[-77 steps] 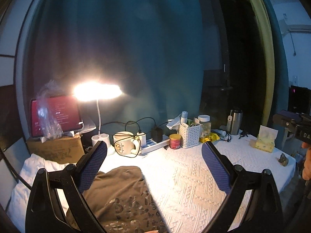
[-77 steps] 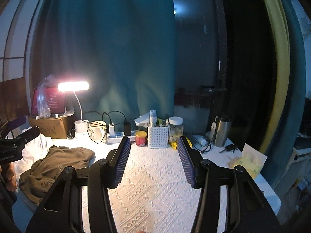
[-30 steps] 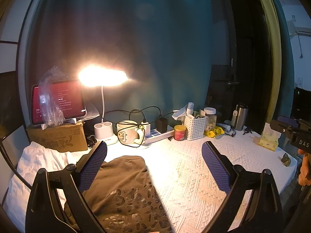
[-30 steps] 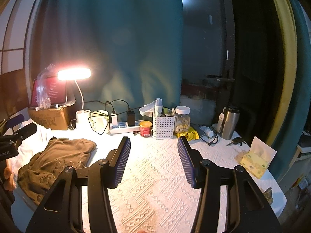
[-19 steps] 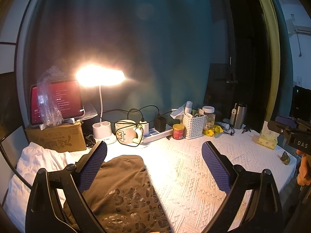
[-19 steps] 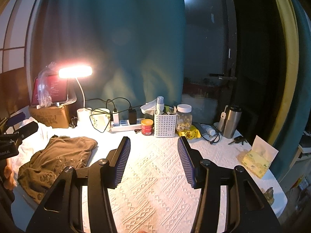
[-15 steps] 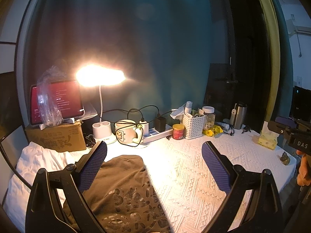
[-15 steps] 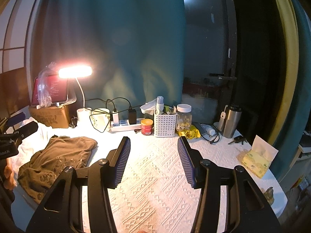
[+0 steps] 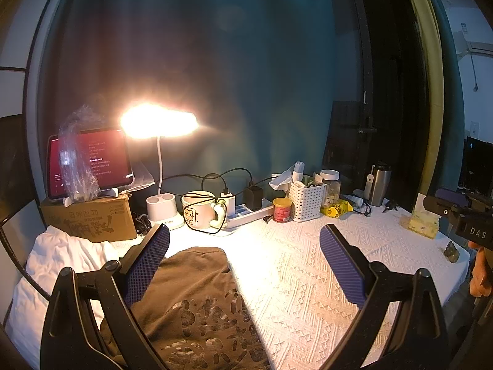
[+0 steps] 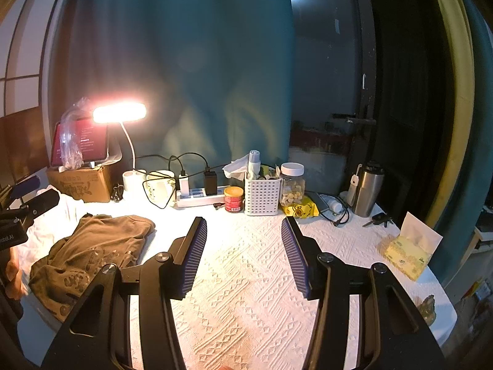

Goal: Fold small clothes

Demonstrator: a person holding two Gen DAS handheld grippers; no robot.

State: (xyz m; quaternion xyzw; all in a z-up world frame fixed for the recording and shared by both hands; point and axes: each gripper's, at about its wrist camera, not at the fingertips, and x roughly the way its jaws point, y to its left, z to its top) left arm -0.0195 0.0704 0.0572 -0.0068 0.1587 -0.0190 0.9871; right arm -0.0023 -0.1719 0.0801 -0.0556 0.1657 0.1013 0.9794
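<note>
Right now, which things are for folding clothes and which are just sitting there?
For the job: brown shirt, white cloth, left gripper, right gripper.
Just lying about: lamp, mug, white basket, flask, tissue pack.

Both grippers just hang in the air, tipped a bit downward. Left gripper (image 9: 243, 256) has its fingers (image 9: 148, 262) spread wide, nothing between them. Right gripper (image 10: 243, 249) sits about half open, fingers (image 10: 194, 256) parallel and empty. A hand (image 9: 480, 274) shows off to the right of the left fingers.
</note>
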